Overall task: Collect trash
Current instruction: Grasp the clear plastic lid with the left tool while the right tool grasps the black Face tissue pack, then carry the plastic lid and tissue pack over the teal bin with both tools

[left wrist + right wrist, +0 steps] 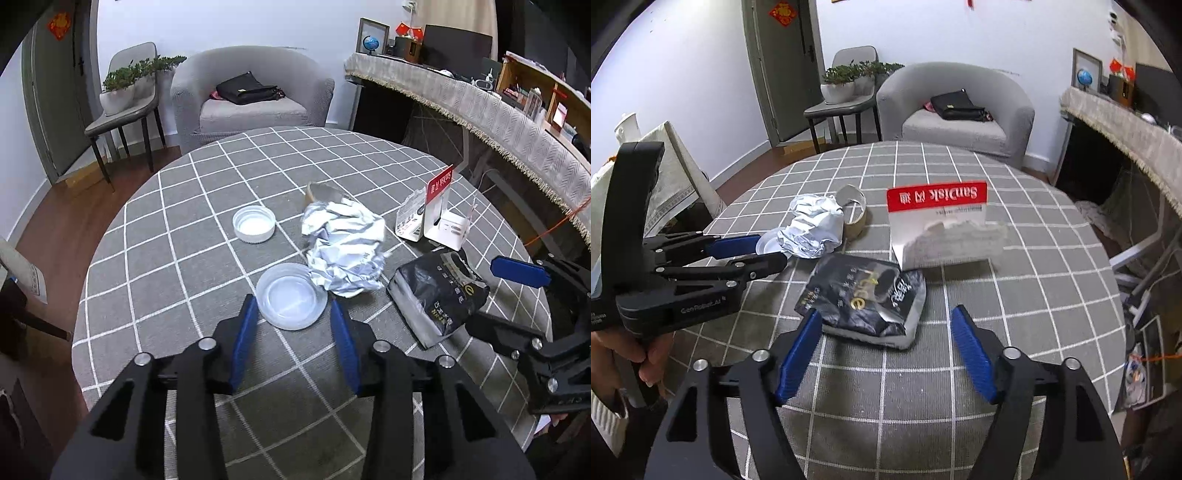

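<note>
Left tongs (293, 314) hang spread beside the clear plastic lid (291, 295); right tongs (886, 326) hang spread around a black foil pouch (866, 295) right of that lid.

A grey armchair (251, 99) stands against the white wall (221, 26), a grey side chair (125, 110) with potted plants (129, 77) beside it on brown wood floor (55, 206)
</note>
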Demonstrator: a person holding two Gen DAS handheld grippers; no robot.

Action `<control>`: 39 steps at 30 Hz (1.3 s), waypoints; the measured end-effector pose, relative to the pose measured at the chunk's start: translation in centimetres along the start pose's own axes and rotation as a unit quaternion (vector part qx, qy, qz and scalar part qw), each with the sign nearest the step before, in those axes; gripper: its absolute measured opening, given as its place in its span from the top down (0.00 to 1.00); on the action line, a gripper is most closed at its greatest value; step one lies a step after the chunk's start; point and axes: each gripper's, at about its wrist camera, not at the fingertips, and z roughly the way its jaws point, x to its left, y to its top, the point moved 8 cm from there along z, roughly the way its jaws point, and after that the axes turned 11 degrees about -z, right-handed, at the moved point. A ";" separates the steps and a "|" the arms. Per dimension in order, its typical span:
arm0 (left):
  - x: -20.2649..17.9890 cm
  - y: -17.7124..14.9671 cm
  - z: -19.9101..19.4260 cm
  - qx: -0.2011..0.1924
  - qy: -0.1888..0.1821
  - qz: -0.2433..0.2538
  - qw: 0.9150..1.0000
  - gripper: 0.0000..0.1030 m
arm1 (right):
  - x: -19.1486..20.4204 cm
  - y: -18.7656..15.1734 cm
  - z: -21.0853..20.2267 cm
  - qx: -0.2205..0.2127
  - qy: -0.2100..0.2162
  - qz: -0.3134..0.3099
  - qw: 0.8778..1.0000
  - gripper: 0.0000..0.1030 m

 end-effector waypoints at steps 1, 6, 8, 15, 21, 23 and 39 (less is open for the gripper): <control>0.0 0.0 0.0 -0.001 0.000 0.000 1.000 0.60 | -0.1 -0.1 0.1 0.001 0.007 0.007 1.000 0.25; 0.1 -0.1 -0.1 -0.005 -0.001 -0.003 1.000 0.61 | 0.3 -0.3 0.7 0.013 0.018 0.025 0.999 0.21; 0.3 -0.2 -0.3 -0.007 0.001 -0.003 1.000 0.61 | 0.7 -0.2 0.9 0.016 0.019 0.022 0.999 0.21; 1.4 0.0 -0.8 -0.009 -0.004 -0.017 1.000 0.61 | 1.9 0.0 1.8 0.026 0.016 0.011 0.999 0.15; 1.9 0.0 -1.4 -0.009 -0.010 -0.022 1.000 0.61 | 2.4 0.6 2.4 0.028 0.007 0.011 1.000 0.12; 2.1 0.0 -1.6 -0.009 -0.011 -0.024 1.000 0.61 | 2.5 0.8 2.6 0.029 0.002 0.009 1.000 0.12; 5.1 -0.3 -3.9 -0.016 -0.020 -0.040 0.999 0.62 | 4.7 2.3 3.6 0.027 0.005 0.004 1.000 0.30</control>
